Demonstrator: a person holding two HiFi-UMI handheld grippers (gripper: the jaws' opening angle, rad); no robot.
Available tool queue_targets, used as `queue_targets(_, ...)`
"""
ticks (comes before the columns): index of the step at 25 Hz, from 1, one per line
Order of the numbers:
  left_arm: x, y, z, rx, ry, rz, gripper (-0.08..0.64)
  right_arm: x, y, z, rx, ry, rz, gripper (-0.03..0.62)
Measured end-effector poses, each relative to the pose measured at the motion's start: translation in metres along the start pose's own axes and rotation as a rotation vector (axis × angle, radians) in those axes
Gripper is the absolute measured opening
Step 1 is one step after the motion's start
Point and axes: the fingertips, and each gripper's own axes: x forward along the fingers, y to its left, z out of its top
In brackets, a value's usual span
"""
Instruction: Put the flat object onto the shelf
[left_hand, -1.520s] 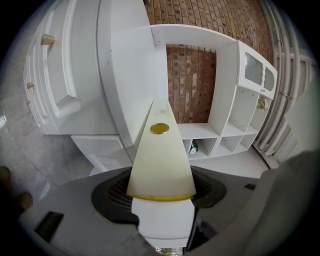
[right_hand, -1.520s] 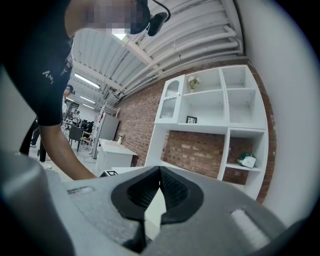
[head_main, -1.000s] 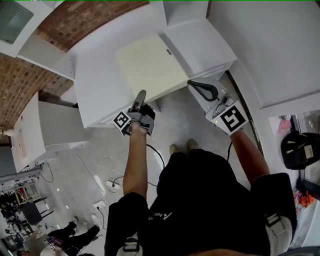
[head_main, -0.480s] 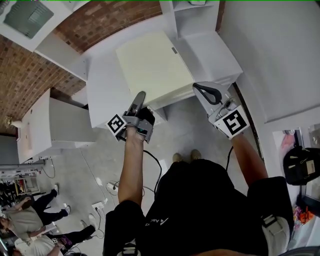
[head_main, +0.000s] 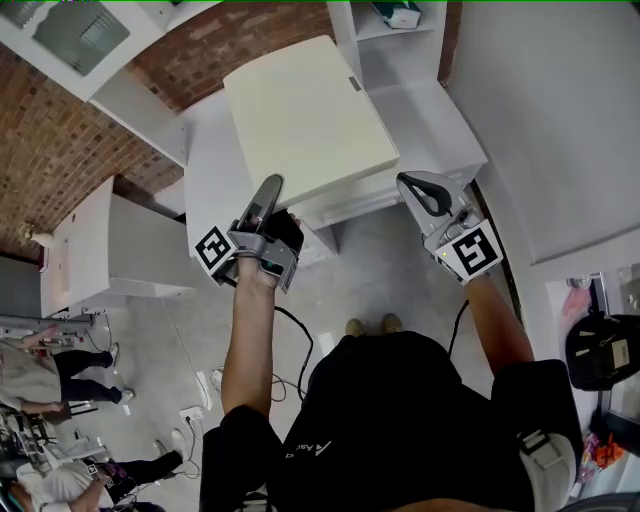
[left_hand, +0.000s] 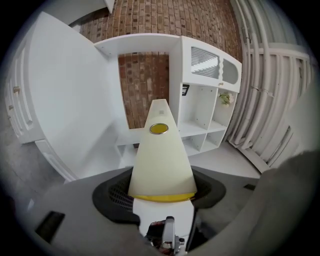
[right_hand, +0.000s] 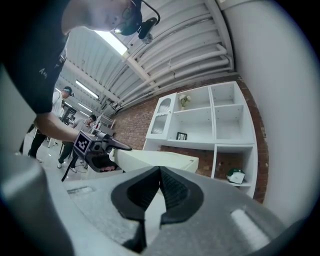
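Left tool (head_main: 265, 200) is clamped on the near edge of the board (head_main: 300, 110). In the left gripper view the cream board runs straight out from between the 2 black pads, so the jaws stand fairly wide, closed on the board's thickness. Only 1 tool carries it. The grip sits at the edge nearest the person, probably so the far end stays free to go into the shelf first.

The board is held roughly flat, out in front of the person, above the white counter (head_main: 430, 120) and in front of the shelf (head_main: 395, 45). It is not on any shelf level yet. Whether its far end touches anything, I can't tell.

Right tool (head_main: 425, 192) has its jaws fully together with nothing between them. It sits just beside the board's near right corner, apart from it, likely ready to steady or push the board.

The shelf is white, with several open compartments against a brick wall (head_main: 230, 35). 1 lower compartment holds a small green item (right_hand: 235, 176), so that slot looks less free.

Judgement: mid-carry. Next comes lining the flat board up level with an open compartment and sliding it in. The risk is sag or twist from the 1-sided edge grip.
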Motion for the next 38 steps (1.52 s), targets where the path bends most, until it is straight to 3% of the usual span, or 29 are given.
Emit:
queue_targets(12, 0.036, -0.103, 0.0, 0.065, -0.035, -0.136, 0.271, -0.013, -0.018, 0.006, -0.002, -0.024, 0.026, 0.002)
queue_targets(20, 0.066, -0.15, 0.021, 0.101, -0.087, -0.18, 0.271, -0.02, -0.026, 0.013, -0.021, -0.043, 0.051, 0.002)
queue_targets(27, 0.098, -0.161, 0.047, 0.116, -0.083, -0.175, 0.272, -0.009, -0.031, 0.021, -0.021, -0.025, 0.051, 0.002)
queue_targets(38, 0.146, -0.158, 0.114, 0.092, -0.051, -0.165, 0.273, 0.078, -0.053, 0.051, -0.191, -0.045, 0.044, 0.002)
